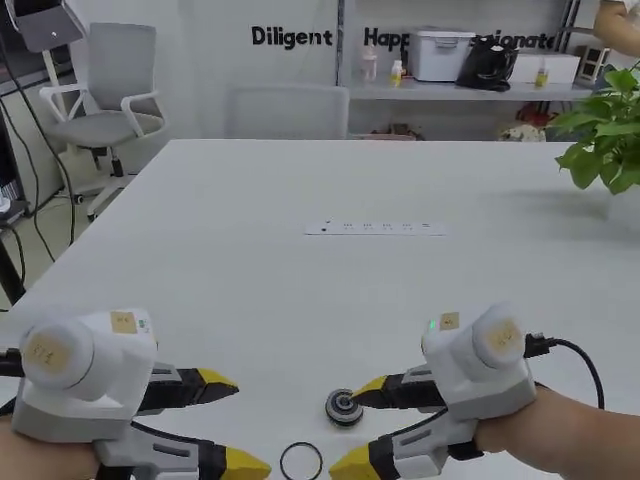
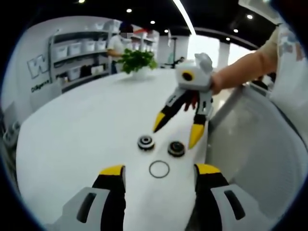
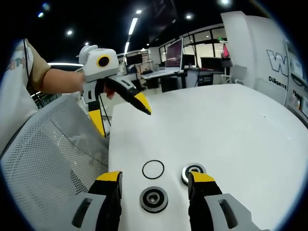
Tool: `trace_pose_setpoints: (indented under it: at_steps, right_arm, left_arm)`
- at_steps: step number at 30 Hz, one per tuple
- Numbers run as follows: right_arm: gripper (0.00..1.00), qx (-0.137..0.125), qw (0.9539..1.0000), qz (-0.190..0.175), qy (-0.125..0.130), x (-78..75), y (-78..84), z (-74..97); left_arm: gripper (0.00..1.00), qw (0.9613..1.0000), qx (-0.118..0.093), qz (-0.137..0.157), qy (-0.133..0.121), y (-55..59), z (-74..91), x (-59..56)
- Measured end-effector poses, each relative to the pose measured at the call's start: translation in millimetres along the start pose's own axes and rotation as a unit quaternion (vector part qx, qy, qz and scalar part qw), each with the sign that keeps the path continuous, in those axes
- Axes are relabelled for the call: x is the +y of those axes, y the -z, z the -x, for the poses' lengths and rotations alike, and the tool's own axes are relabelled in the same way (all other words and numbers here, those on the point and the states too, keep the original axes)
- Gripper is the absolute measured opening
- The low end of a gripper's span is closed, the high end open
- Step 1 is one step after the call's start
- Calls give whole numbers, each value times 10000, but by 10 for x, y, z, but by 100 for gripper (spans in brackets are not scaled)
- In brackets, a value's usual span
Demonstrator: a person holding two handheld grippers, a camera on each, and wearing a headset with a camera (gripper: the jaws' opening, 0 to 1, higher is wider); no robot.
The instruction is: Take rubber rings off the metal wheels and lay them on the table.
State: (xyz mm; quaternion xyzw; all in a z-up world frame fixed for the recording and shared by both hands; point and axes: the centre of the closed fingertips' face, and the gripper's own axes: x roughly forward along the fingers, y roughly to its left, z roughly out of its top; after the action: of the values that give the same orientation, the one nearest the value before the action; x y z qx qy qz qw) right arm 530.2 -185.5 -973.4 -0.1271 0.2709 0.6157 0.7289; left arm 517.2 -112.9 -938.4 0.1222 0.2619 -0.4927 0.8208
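A loose black rubber ring [image 1: 301, 461] lies flat on the white table [image 1: 330, 180] near its front edge. A small metal wheel [image 1: 343, 406] rests just beyond it, by the far jaw tip of my right gripper [image 1: 355, 428]. My left gripper [image 1: 232, 422] faces it from the left. Both are open and hold nothing. In the left gripper view the ring [image 2: 159, 169] lies ahead of the left gripper [image 2: 160, 171], with two wheels [image 2: 146, 142] [image 2: 176, 148] past it. In the right gripper view a dark-rimmed wheel [image 3: 154, 199] sits between the jaws of the right gripper [image 3: 156, 178], and a silvery wheel [image 3: 193, 172] is beside the right jaw.
A flat white strip [image 1: 375, 229] lies mid-table. A green plant [image 1: 605, 140] stands at the right edge. Office chairs [image 1: 110, 95] and a shelf [image 1: 470, 90] stand beyond the table. A mesh chair back [image 3: 48, 159] is close to the front edge.
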Motion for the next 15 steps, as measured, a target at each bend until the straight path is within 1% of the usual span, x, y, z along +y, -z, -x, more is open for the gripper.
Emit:
trace_pose_setpoints:
  at_steps: [3, 8, 11, 13, 15]
  right_arm:
    - [53, 71, 10000, -29, 24, -23, 51, 79]
    - [52, 54, 10000, -71, 31, -62, 114, 181]
    - [48, 74, 9999, -100, -33, -48, 159, 220]
    - [45, 133, 9998, -99, -79, -33, 208, 235]
    - [44, 164, 9998, -94, -100, -26, 245, 246]
  left_arm:
    - [58, 10000, 40, -66, 53, -25, -59, -6]
    - [58, 9997, 90, -151, 167, -66, -166, -41]
    - [57, 9994, 139, -193, 231, -75, -232, -61]
    - [57, 9993, 164, -213, 275, -84, -273, -79]
    - [57, 9991, 175, -210, 309, -88, -314, -89]
